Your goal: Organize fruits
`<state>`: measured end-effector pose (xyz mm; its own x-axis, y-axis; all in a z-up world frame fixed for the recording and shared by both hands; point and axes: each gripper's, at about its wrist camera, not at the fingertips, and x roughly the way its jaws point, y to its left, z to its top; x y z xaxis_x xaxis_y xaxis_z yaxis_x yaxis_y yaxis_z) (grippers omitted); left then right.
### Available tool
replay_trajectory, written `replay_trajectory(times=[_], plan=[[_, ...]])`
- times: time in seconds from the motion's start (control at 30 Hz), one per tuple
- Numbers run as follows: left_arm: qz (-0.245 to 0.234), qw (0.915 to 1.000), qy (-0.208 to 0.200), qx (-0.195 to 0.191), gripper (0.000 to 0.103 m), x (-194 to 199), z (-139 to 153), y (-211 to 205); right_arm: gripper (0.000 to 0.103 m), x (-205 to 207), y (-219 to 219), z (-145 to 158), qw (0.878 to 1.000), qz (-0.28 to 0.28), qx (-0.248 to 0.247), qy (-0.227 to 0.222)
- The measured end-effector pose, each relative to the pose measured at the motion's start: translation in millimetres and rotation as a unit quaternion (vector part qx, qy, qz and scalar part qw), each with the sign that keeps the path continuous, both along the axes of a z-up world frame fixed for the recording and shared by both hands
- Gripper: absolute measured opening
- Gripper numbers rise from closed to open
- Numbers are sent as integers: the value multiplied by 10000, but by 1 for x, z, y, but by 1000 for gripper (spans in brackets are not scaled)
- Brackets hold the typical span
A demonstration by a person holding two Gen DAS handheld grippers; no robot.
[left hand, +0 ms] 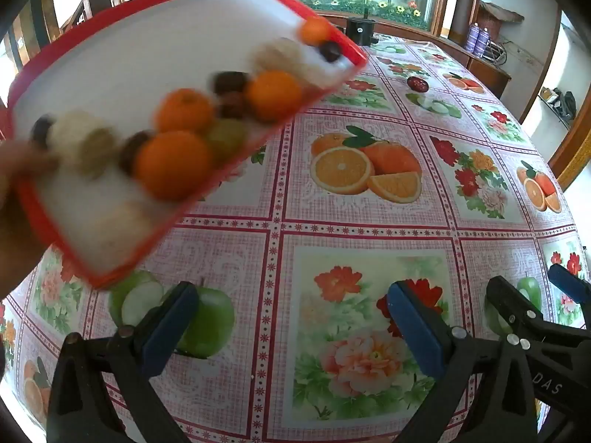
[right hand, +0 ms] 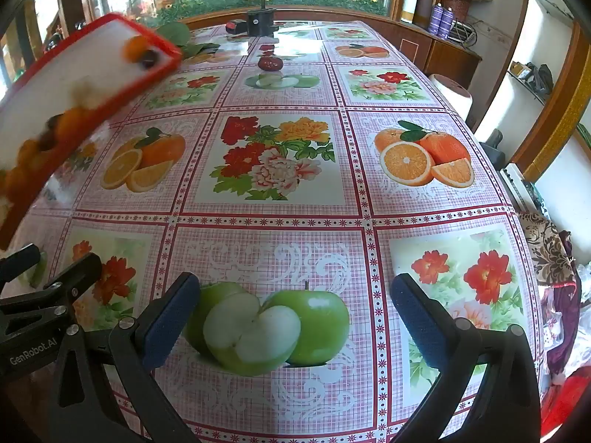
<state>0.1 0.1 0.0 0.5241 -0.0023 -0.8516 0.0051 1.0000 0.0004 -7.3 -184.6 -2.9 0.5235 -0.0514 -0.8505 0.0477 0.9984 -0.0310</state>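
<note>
Left wrist view: your left tongs (left hand: pixel 291 317) are spread wide, gripping nothing, low over the table (left hand: pixel 369 221). A bare hand (left hand: pixel 18 199) at far left tilts a red-rimmed tray (left hand: pixel 110 74) above the table; the fruits (left hand: pixel 177 140) (oranges, pale and dark round pcs, blurred) crowd its lower edge. One dark red fruit (left hand: pixel 417 83) sits far on the table. "DAS" reads on the neighbouring tool, bottom right.

Right wrist view: your right tongs (right hand: pixel 295 313) are likewise released and empty. The tray appears upper left, tilted. "GenRobot.AI" is printed on the left tool body.

Progress est.: at start; no fruit sorted yet, all sorting left.
</note>
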Motion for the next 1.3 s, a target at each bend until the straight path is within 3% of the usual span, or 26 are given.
replay_trajectory(times=[1.3], plan=[[0, 10000, -12, 1, 103, 1, 2, 0, 103, -1, -2, -1, 10000, 1, -3, -14]])
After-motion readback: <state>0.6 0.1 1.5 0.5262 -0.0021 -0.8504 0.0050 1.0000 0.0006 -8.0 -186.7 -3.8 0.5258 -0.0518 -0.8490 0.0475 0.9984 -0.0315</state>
